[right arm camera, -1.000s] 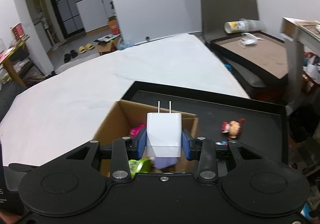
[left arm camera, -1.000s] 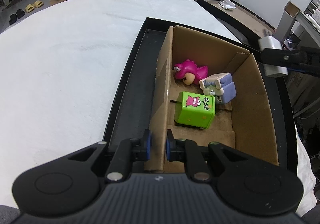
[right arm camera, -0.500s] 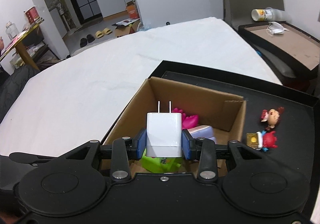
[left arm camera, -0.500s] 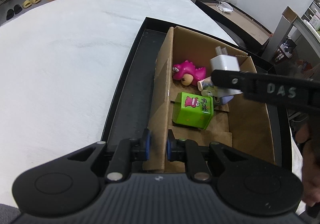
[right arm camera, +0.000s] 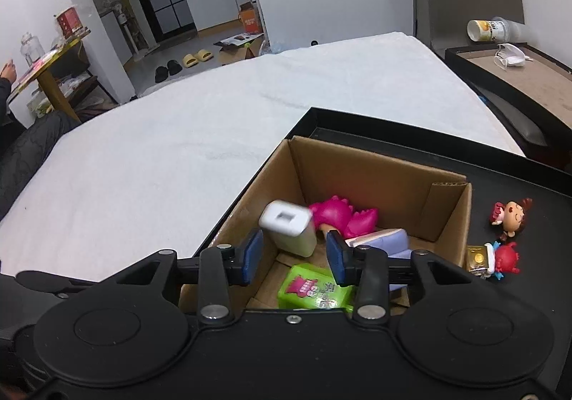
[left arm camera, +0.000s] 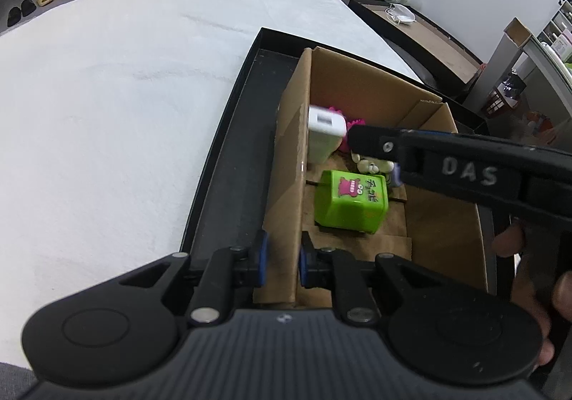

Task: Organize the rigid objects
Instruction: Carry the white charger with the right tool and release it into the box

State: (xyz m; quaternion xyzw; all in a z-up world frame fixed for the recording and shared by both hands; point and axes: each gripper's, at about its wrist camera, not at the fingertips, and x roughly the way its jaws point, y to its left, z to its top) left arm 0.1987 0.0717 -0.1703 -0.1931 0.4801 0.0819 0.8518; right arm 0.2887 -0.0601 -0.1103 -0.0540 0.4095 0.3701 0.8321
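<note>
1. White cloth [left arm camera: 118, 106] covers the broad surface at the far left; the shallow black tray [left arm camera: 228, 164] rests on it.
2. Left gripper [left arm camera: 280, 258] – its blue pads pinch the near left wall of the open brown cardboard box [left arm camera: 289, 164], which stands inside the tray.
3. Blurred white square plug-in charger [right arm camera: 287, 226] is inside the box against that left wall, tilted, with its end face up – beside the bright pink dinosaur toy [right arm camera: 343, 217].
4. Right gripper [right arm camera: 295, 255] reaches over the box with its jaws opening; the charger sits in the gap between the blue pads, and they do not press it.
5. Lime-green cube with a pink monster print [left arm camera: 352, 201] lies on the box floor nearer the cameras, with a pale lavender block toy [right arm camera: 388, 239] just behind it.
6. Outside the box, on the tray's right part, a small doll figure with dark red hair [right arm camera: 511, 215] lies above a red-and-gold figure [right arm camera: 495, 258].
</note>
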